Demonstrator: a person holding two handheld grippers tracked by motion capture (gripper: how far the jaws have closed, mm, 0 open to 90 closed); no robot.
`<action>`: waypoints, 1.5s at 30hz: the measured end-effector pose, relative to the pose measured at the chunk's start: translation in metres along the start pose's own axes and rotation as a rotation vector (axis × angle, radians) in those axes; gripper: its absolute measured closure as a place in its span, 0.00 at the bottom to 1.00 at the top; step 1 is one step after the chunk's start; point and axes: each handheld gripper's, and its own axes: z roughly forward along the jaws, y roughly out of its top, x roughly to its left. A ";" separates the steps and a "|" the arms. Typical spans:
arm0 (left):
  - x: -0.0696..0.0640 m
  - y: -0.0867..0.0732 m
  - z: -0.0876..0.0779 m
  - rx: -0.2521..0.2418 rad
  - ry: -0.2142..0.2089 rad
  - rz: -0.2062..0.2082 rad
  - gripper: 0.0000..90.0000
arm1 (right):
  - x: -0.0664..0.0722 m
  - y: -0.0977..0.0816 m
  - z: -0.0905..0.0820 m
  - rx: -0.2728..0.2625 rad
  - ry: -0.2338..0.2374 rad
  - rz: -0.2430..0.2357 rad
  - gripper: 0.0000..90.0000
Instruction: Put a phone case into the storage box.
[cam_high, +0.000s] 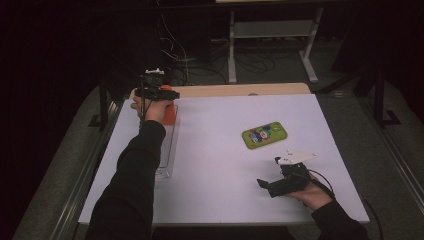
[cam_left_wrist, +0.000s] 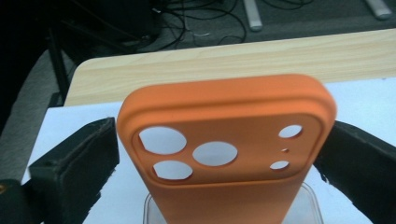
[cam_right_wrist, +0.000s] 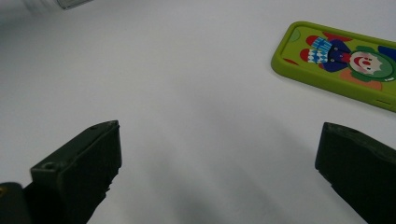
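An orange phone case (cam_left_wrist: 224, 112) with round camera holes stands upright in a clear tray (cam_left_wrist: 310, 205) at the table's far left. My left gripper (cam_left_wrist: 224, 140) straddles it. Its black pads (cam_left_wrist: 88, 154) sit wide apart, right beside the case's two side edges, and I see no squeeze on the case. From above, the left gripper (cam_high: 167, 102) is over the orange case (cam_high: 169, 115) at the far end of the clear tray (cam_high: 167, 150). My right gripper (cam_high: 269, 171) rests open near the front right with nothing between its jaws. A green cartoon phone case (cam_high: 264, 135) lies flat just beyond it.
A white mat (cam_high: 220, 165) covers the table, and a strip of bare wood (cam_high: 240, 90) shows along the far edge. In the right gripper view, the green case (cam_right_wrist: 345, 60) lies ahead to the right of the right gripper (cam_right_wrist: 219, 154). Cables and a desk frame (cam_high: 272, 30) stand on the floor behind the table.
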 end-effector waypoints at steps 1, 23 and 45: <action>0.000 0.000 -0.001 -0.005 -0.002 -0.007 0.00 | 0.000 0.000 0.000 0.000 0.001 0.000 0.00; 0.010 -0.006 -0.070 -0.036 -0.249 0.101 0.00 | 0.000 0.001 0.000 0.002 -0.009 0.006 0.00; -0.058 -0.058 -0.127 -0.079 -0.574 0.311 0.00 | -0.002 0.001 0.001 -0.009 -0.005 0.018 0.00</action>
